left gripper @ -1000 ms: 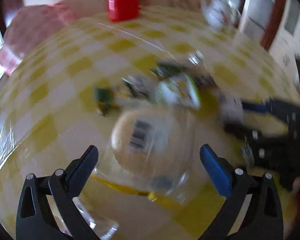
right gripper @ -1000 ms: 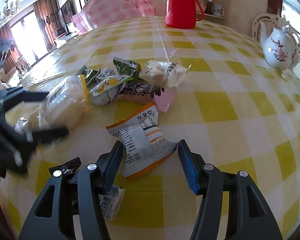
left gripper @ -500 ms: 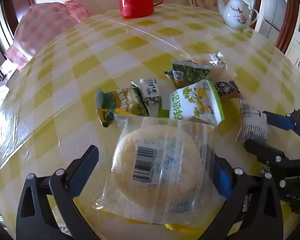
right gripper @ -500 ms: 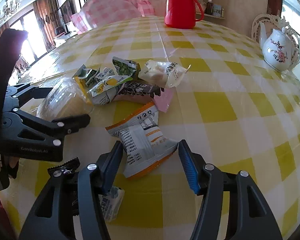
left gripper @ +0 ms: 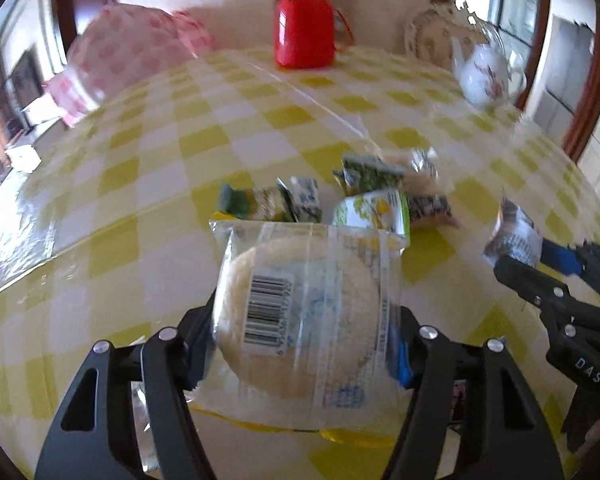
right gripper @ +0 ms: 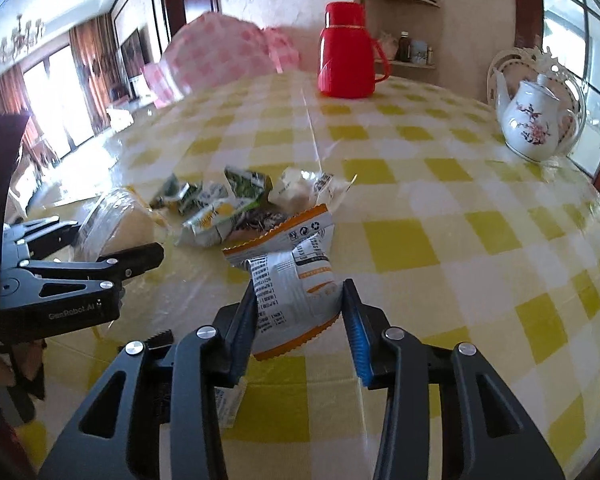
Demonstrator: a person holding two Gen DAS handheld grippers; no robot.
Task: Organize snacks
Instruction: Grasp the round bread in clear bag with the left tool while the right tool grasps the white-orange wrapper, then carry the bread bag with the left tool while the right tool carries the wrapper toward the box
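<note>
Left gripper closing on bun pack, pads pressing its sides; right gripper closing on orange pouch, lifting clear of table. Both likely handling light, soft, crinkly and slick: gripping mid-body, gently, avoiding crushing. Remaining snacks lying heaped just beyond; bare cloth opening right, teapot standing near far edge

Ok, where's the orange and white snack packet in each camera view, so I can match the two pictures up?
Left wrist view: the packet is at the right edge, in the tip of the right claw, right of the snack pile.
Right wrist view: the packet is at lower centre, between the right claw's closing jaws, in front of the pile.
Shared landmark: the red thermos at the table's far edge.
</note>
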